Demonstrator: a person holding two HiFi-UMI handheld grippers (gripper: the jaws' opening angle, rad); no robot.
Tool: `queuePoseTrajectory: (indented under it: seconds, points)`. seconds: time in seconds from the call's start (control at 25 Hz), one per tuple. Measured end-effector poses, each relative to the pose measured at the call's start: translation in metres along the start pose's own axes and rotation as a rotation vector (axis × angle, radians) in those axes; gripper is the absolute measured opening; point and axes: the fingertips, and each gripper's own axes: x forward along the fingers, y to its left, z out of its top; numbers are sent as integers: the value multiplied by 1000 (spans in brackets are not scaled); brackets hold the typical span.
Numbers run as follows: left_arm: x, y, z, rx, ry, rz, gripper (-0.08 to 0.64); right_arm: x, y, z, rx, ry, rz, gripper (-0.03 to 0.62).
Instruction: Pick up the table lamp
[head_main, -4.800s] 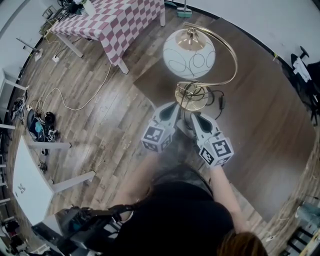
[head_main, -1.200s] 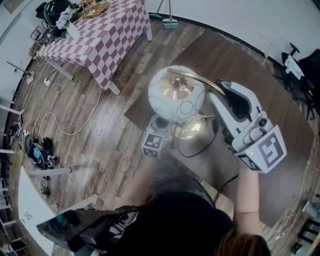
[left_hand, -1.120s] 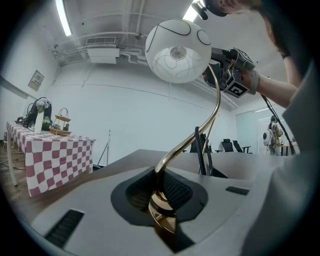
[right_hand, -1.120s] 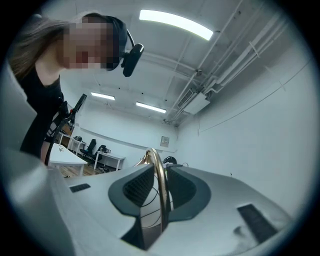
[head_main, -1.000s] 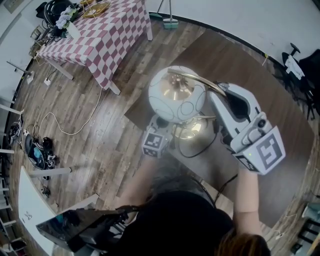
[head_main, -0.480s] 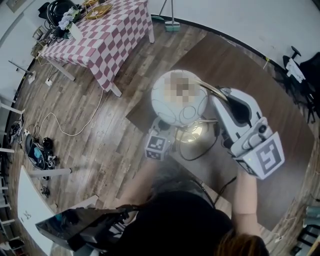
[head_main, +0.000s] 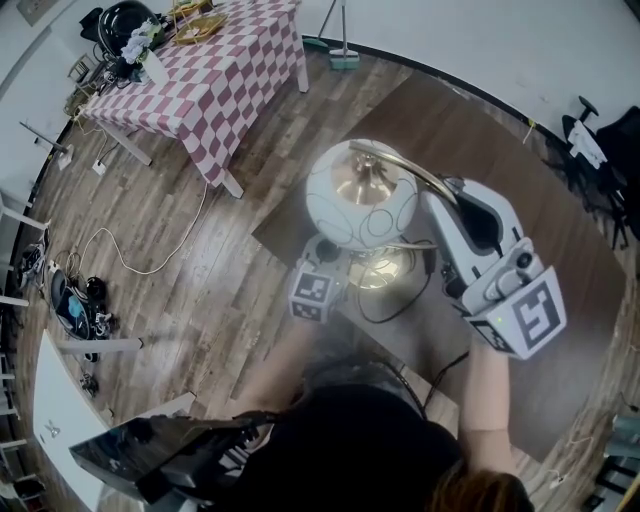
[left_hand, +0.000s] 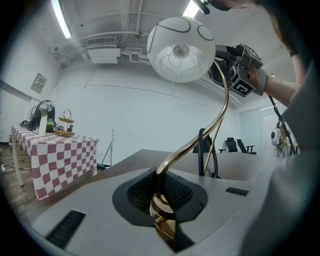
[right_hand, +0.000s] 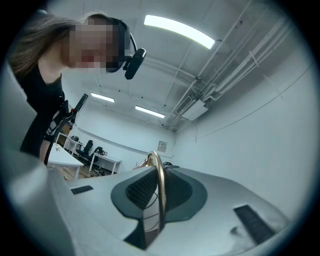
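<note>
1. The table lamp was upright over the brown counter. Its long axis ran from the round base up the gold stem, which arched over to the globe shade.
2. The left tool sat directly below the globe shade. Its jaws were nearly together and clamped the foot of the gold stem just above the round base.
3. The right tool sat just beside the globe shade on the right, about level with it. Its jaws had just been closing, and the thin arch of the gold stem was pinched between the pads.
4. With one grip low and one high on the same axis, a straight upward lift looked workable. The left tool was nearer the weight, and the right one steadied the top-heavy end.
5. A black cord trailed from below the globe shade toward the person and would likely drag. No view settled whether the round base touched the brown counter.
6. The checked-cloth counter stood well apart, beyond the globe shade and out of the way.
</note>
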Motion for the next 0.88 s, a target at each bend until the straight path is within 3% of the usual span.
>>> queuePoseTrajectory:
  seconds: [0.88]
  points:
    - [-53,-33,38,4,-10,47,26,-33,36,62,19,-48,36,40]
